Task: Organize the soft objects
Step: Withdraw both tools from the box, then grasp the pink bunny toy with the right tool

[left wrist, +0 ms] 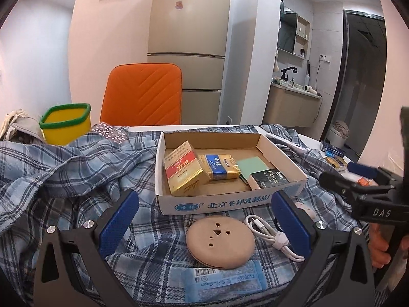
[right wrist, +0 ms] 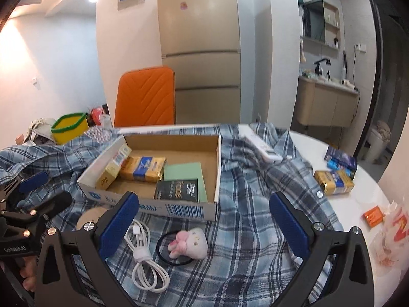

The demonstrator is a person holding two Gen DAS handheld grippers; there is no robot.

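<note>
Holding both tools low over the table (right wrist: 306,148), you keep the left hand-held gripper (left wrist: 204,226) spread wide with nothing between its blue pads, above a tan round disc (left wrist: 220,243) and a sealed blue packet (left wrist: 225,281). Your right hand-held gripper (right wrist: 203,226) is equally wide and unloaded, framing a coiled white cable (right wrist: 145,253) and a pink plush toy (right wrist: 190,241) lying on a black ring, all resting on the crumpled blue plaid shirt (right wrist: 255,179) that covers the table. Just beyond sits an open cardboard box (left wrist: 184,206) holding a red-and-gold carton (left wrist: 182,168), a blue-and-gold pack (left wrist: 221,166), a green pad and a black box. Farther left stands a yellow bin (left wrist: 67,125); behind it, an orange chair (left wrist: 143,94).
</note>
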